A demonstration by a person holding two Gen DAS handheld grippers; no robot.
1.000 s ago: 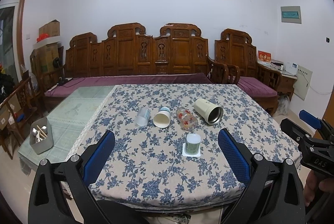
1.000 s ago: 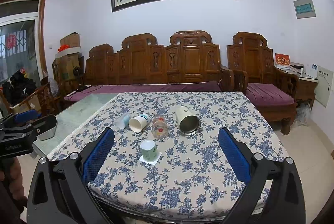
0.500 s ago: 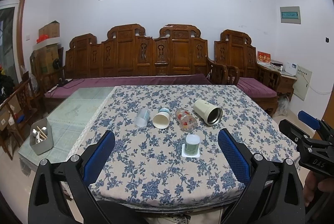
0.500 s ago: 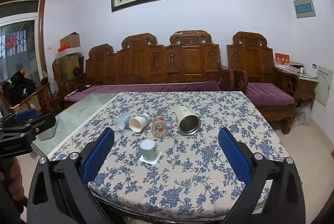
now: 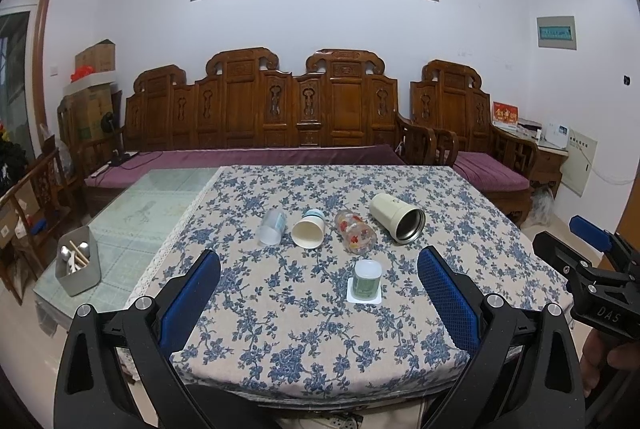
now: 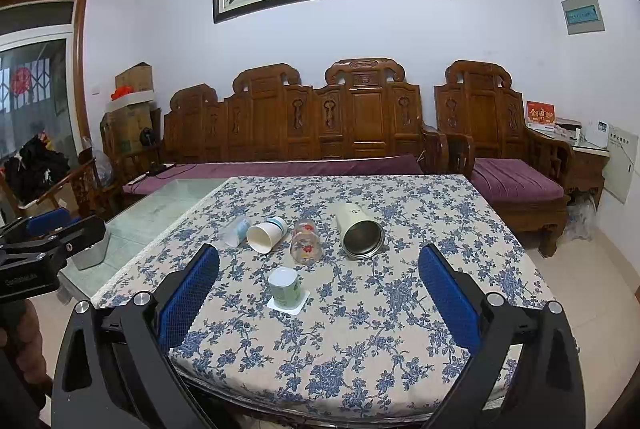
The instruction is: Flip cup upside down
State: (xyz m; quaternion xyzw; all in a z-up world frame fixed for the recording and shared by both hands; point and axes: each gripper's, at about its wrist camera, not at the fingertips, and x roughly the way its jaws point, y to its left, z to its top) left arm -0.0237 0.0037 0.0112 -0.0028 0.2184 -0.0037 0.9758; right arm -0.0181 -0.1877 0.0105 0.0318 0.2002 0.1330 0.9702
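A small green cup [image 5: 367,280] stands on a white square coaster [image 5: 363,299] on the floral tablecloth; it also shows in the right wrist view [image 6: 285,287]. Behind it lie a clear plastic cup [image 5: 273,227], a white paper cup [image 5: 308,233], a flowered glass [image 5: 355,231] and a cream metal tumbler [image 5: 397,222], all on their sides. My left gripper [image 5: 319,295] is open and empty, back from the table's near edge. My right gripper [image 6: 319,295] is open and empty too, held off the near edge.
The table [image 5: 280,357] has a bare glass part [image 5: 160,201] on the left with a metal utensil box [image 5: 78,266] on it. A carved wooden sofa [image 5: 304,117] stands behind the table. The other gripper shows at the edge of each view [image 5: 592,285].
The view has shifted only slightly; both grippers stay open and back from the table. Nothing on the table has moved.
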